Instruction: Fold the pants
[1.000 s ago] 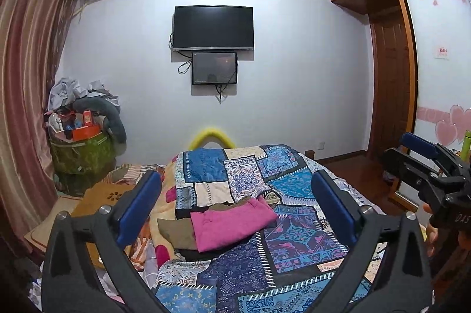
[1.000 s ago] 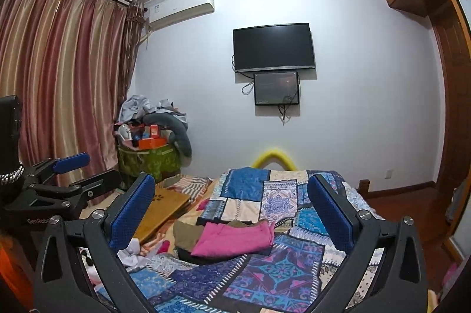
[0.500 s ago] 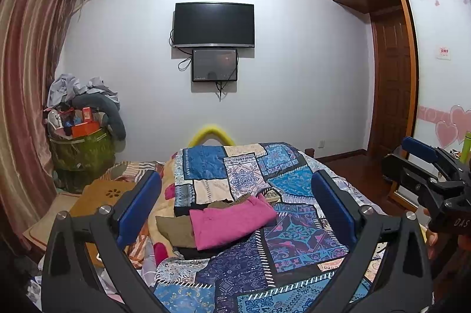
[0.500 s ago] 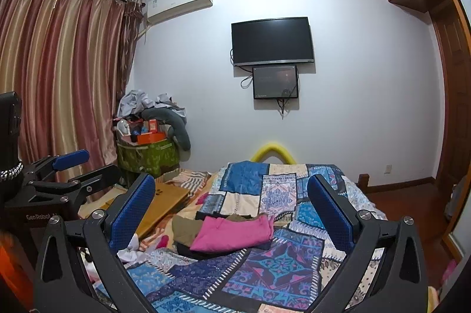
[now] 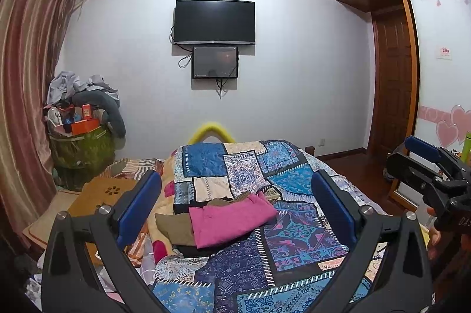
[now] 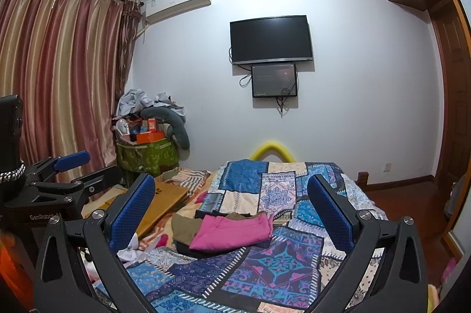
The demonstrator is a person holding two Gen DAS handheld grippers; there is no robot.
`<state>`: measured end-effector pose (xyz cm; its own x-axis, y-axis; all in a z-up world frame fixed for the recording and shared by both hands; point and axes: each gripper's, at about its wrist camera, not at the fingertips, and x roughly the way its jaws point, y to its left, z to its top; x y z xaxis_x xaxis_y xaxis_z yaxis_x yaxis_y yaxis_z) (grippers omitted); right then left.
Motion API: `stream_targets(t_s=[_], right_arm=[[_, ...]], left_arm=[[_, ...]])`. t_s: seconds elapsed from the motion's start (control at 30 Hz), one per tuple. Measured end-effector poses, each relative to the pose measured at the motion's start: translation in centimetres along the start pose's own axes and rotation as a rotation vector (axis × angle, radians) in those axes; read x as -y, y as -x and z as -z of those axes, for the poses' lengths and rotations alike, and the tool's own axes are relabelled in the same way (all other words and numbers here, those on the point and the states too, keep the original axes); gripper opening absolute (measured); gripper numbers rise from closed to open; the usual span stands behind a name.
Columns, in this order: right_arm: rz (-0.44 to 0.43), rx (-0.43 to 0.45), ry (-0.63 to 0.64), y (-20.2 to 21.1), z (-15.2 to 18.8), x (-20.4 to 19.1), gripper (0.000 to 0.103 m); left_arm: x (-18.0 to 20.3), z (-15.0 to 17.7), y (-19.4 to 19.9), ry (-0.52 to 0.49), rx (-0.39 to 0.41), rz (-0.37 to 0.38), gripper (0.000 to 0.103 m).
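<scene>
Folded pink pants [image 5: 229, 217] [image 6: 232, 232] lie on top of a small pile with olive-brown cloth [image 5: 175, 229] [image 6: 184, 227] and a dark garment beneath, on the patchwork bedspread [image 5: 265, 269] [image 6: 279, 263]. My left gripper [image 5: 235, 201] is held well above and short of the pile, wide open and empty. My right gripper [image 6: 231, 201] hovers likewise, open with nothing between its blue pads. Each gripper shows at the edge of the other's view: the right gripper [image 5: 426, 166] and the left gripper [image 6: 70, 169].
A wooden lap table [image 5: 100, 195] lies left of the pile on striped bedding. A green bin [image 5: 81, 148] heaped with clutter stands by the curtain [image 6: 59, 77]. A TV [image 5: 214, 21] hangs on the far wall; a wardrobe [image 5: 435, 63] is on the right.
Both cameras drifted slightly; the pile sits a little lower in the right wrist view. Both grippers stay open and the clothes have not moved.
</scene>
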<state>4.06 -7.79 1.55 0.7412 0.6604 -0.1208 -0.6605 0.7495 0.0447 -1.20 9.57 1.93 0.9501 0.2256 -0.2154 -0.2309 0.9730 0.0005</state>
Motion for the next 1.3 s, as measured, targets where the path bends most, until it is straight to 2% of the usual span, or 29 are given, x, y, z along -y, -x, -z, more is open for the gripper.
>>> stream_targets(t_s=[0.83,1.3], right_arm=[[0.003,-0.002,-0.005,0.1,-0.1,0.3,0.103],[0.01,-0.008,-0.007,0.1,-0.1,0.4,0.103]], left_arm=[[0.5,0.1,-0.4,-0.004,-0.004,0.04,0.103],[0.7,0.1,-1.2,0.003,-0.04,0.06,0.103]])
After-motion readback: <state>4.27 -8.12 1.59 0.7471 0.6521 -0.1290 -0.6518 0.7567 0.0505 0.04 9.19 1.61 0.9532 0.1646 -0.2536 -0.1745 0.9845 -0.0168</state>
